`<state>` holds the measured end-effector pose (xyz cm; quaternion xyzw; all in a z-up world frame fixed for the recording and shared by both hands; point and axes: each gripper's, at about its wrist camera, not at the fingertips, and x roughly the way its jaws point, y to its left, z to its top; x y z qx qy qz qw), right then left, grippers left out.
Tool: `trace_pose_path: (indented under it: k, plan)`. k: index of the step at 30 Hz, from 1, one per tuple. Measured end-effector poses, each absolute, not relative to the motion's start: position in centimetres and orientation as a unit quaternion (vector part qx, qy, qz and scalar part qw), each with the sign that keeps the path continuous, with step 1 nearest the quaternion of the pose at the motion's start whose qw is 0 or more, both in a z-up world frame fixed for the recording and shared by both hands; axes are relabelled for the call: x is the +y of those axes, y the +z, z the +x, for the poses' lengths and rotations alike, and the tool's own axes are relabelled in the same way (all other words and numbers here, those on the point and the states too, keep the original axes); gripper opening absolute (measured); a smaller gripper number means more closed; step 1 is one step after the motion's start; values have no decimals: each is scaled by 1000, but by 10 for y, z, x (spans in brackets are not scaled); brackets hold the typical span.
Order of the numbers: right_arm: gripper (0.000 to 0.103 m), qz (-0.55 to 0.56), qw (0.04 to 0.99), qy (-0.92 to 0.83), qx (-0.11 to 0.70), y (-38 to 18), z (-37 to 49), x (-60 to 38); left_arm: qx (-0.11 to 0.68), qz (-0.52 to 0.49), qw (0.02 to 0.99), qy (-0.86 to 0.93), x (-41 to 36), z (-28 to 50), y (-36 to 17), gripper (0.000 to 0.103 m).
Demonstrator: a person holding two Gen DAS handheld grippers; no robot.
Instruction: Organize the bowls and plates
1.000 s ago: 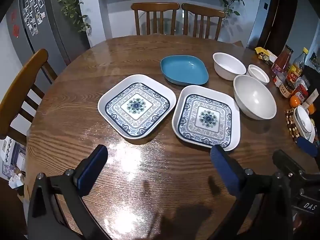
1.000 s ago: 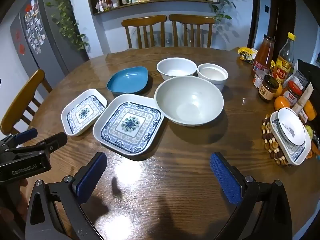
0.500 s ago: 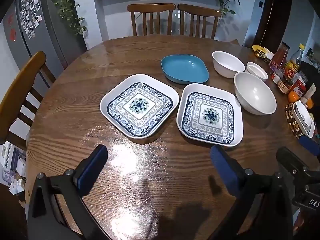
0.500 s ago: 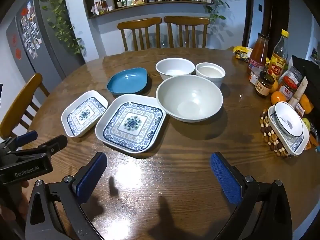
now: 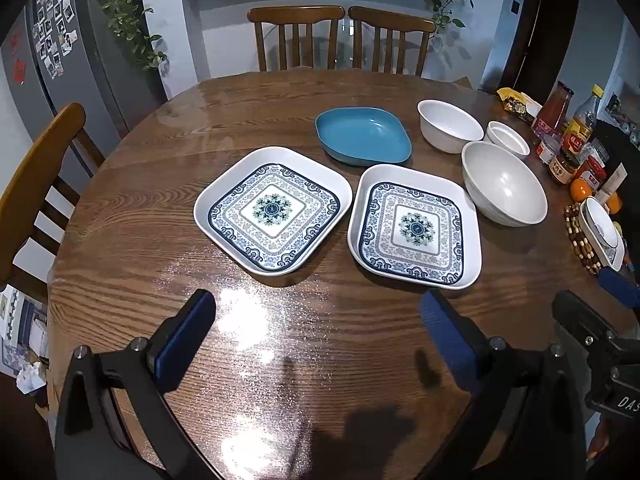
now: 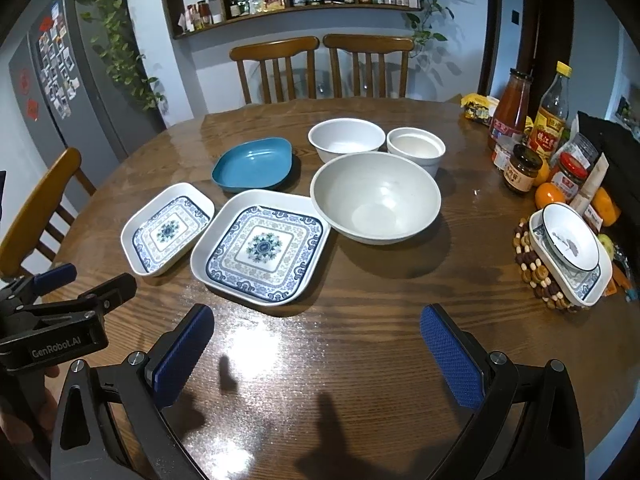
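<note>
On the round wooden table [image 5: 132, 240] lie two square blue-patterned plates side by side: the left plate [image 5: 272, 216] [image 6: 168, 230] and the right plate [image 5: 414, 226] [image 6: 262, 246]. Behind them sits a blue dish [image 5: 362, 136] [image 6: 252, 164]. To the right stand a large white bowl [image 5: 504, 184] [image 6: 376, 198], a medium white bowl [image 5: 450, 126] [image 6: 346, 140] and a small white bowl [image 5: 507, 140] [image 6: 416, 148]. My left gripper [image 5: 316, 308] [image 6: 86, 280] hovers open, short of the plates. My right gripper [image 6: 316, 320] [image 5: 596, 300] is open and holds nothing.
Sauce bottles [image 6: 512, 108], jars [image 6: 520, 168] and oranges [image 6: 550, 196] crowd the table's right edge. A small bowl on a patterned plate [image 6: 568, 240] rests on a beaded mat there. Two chairs [image 6: 320, 68] stand at the far side, another chair [image 5: 40, 168] at the left.
Both wrist views have tilted up and drawn back a little, showing more of the wall shelf. The dishes have not moved and both grippers stay open.
</note>
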<state>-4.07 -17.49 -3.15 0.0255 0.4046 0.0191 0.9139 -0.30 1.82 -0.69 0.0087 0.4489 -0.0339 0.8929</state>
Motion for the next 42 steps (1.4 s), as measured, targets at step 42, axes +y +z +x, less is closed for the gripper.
trace_pose_path:
  k: [42]
  plan:
    - [103, 23, 912, 21, 409, -36, -40, -169, 455, -1, 889, -47, 21, 6, -12, 102]
